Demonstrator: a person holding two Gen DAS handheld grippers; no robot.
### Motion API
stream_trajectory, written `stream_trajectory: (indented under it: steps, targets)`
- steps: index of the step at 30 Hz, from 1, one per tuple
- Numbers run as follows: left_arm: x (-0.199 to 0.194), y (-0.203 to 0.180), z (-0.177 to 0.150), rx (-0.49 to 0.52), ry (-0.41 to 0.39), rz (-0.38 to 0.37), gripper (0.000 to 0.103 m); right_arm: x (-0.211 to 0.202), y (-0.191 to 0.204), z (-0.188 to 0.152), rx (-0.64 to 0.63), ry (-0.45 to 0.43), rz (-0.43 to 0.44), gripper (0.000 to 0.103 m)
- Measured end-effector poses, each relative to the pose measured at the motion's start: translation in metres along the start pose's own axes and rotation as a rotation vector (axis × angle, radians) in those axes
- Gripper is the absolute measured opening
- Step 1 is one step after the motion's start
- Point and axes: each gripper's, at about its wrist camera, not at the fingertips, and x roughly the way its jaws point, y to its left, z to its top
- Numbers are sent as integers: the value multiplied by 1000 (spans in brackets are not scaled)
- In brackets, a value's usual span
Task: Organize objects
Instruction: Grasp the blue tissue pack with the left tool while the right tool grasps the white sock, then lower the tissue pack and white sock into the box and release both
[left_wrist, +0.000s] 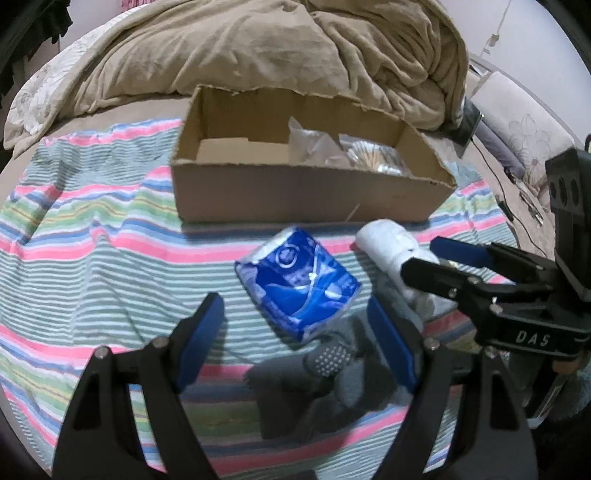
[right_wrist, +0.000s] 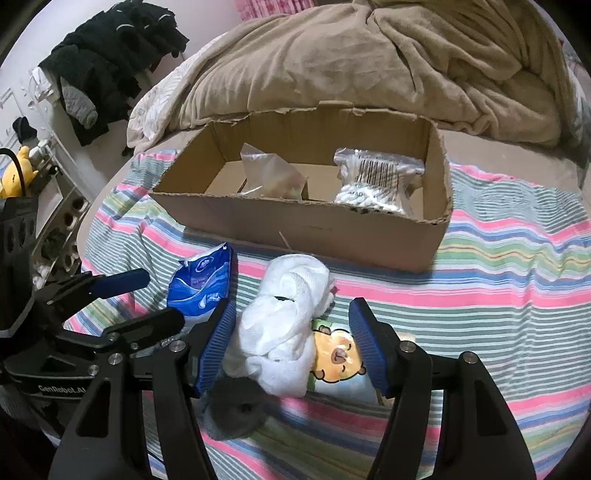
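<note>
Tissue pack (left_wrist: 297, 284) in blue wrapping lies on the striped cloth (left_wrist: 92, 236) just ahead of the left gripper (left_wrist: 295, 339), between the lines of its 2 blue-padded fingers (left_wrist: 201, 332) but beyond their tips, untouched. Its long axis runs diagonally, from the far left finger side toward the near right finger side, and the printed face looks up; the wrapper is glossy with white swirls and a round emblem. The left fingers stand wide apart with nothing between the pads.

Just behind those tips, nearer the camera, a grey sock (left_wrist: 325, 369) with a patch of white grip dots lies crumpled.

The right gripper (right_wrist: 293, 339) hangs with its 2 fingers (right_wrist: 218, 343) spread moderately, straddling a rolled white cloth bundle (right_wrist: 288, 325). The bundle's long axis runs forward and slightly to the right, from between the pads out past the tips toward the cardboard box (right_wrist: 332, 232). It looks soft, ribbed and loosely wrapped. I cannot tell whether the left pad touches it; the right pad stands clear. Under the bundle, beside the right finger, lies a flat packet (right_wrist: 338, 356) printed with a yellow cartoon bear.

The box sits well beyond both sets of fingertips, open-topped with torn edges, holding 2 clear plastic bags (right_wrist: 376, 181). A tan blanket (right_wrist: 369, 62) is heaped on the bed behind it.
</note>
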Motion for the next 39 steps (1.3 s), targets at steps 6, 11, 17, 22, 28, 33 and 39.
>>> stream_trajectory:
  steps: [6,11,17,22,28,33,39]
  targets:
    - [12,-8,5,12,19,17,82,11,-5,-2,2,20,67,46]
    - [21,-15,9,23,29,39,82,6,-11,-4,14,7,113,38]
    - [40,-16,13,23,58,82,82,-12,-24,-4,23,-32,106,38]
    - [48,-17,13,41,54,88,81,-21,-36,-8,41,-44,97,38]
    - [41,-19,11,51,30,59,61,-26,-37,-11,51,-53,96,38]
    - [30,-21,9,60,12,36,56,-34,-33,-12,40,-70,93,38]
    - [10,-18,7,57,-19,15,55,-45,-23,-11,25,-85,85,38]
